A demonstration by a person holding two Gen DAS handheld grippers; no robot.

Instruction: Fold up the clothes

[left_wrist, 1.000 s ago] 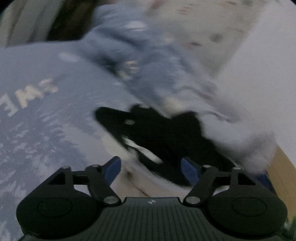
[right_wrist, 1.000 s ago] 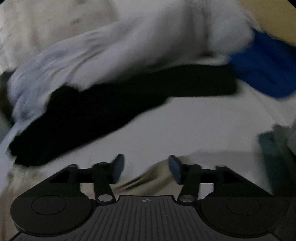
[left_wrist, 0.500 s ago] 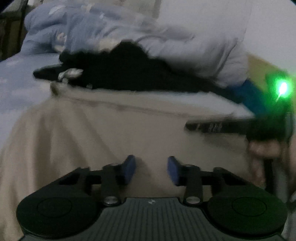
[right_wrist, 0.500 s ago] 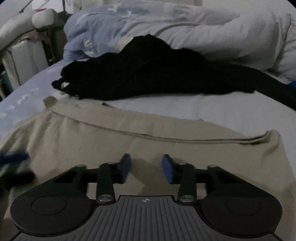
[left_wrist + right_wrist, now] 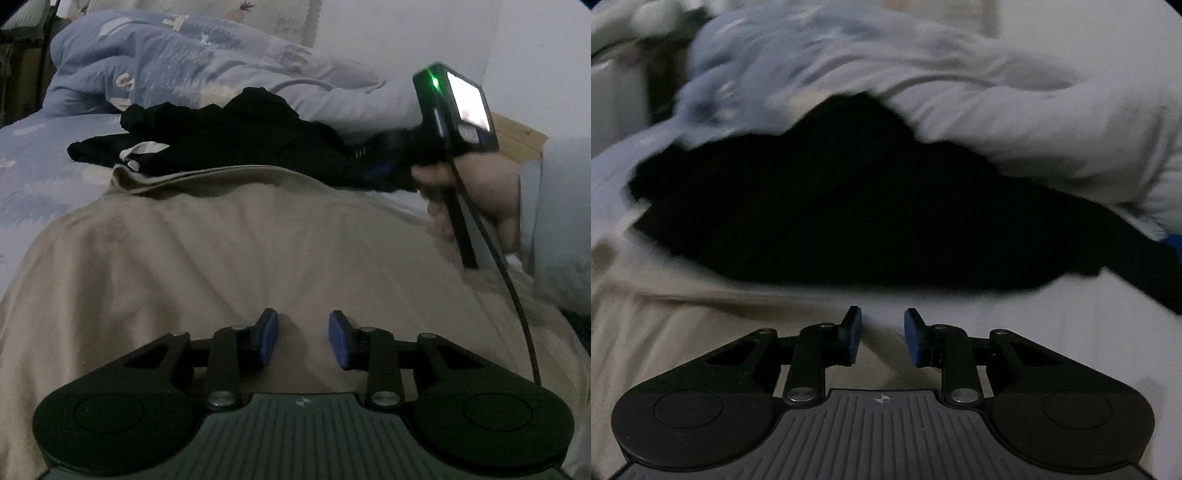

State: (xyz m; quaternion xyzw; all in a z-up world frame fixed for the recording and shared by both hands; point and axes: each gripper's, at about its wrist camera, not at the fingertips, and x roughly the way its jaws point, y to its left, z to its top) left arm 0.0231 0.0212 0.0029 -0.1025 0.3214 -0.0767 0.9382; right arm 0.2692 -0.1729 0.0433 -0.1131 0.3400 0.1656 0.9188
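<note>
A beige garment (image 5: pixel 236 251) lies spread on the bed and fills the near part of the left wrist view. My left gripper (image 5: pixel 303 338) is open and empty just above it. A black garment (image 5: pixel 236 144) lies crumpled beyond its far edge. In the left wrist view the right gripper's body (image 5: pixel 454 110) with a green light shows at the right, held by a hand (image 5: pixel 476 192) near the beige garment's far right edge. My right gripper (image 5: pixel 882 332) is open and empty over the beige garment's edge (image 5: pixel 665 332), facing the black garment (image 5: pixel 849 206).
A light blue patterned duvet (image 5: pixel 177 62) is bunched behind the black garment, also in the right wrist view (image 5: pixel 997 92). A pale blue sheet (image 5: pixel 33 162) covers the bed. A white wall (image 5: pixel 535 55) and a wooden bed edge (image 5: pixel 521 136) are at the right.
Both grippers swung from the clothes pile down over the beige garment. The right gripper then moved forward toward the garment's far edge and the black garment. Both jaws stayed open.
</note>
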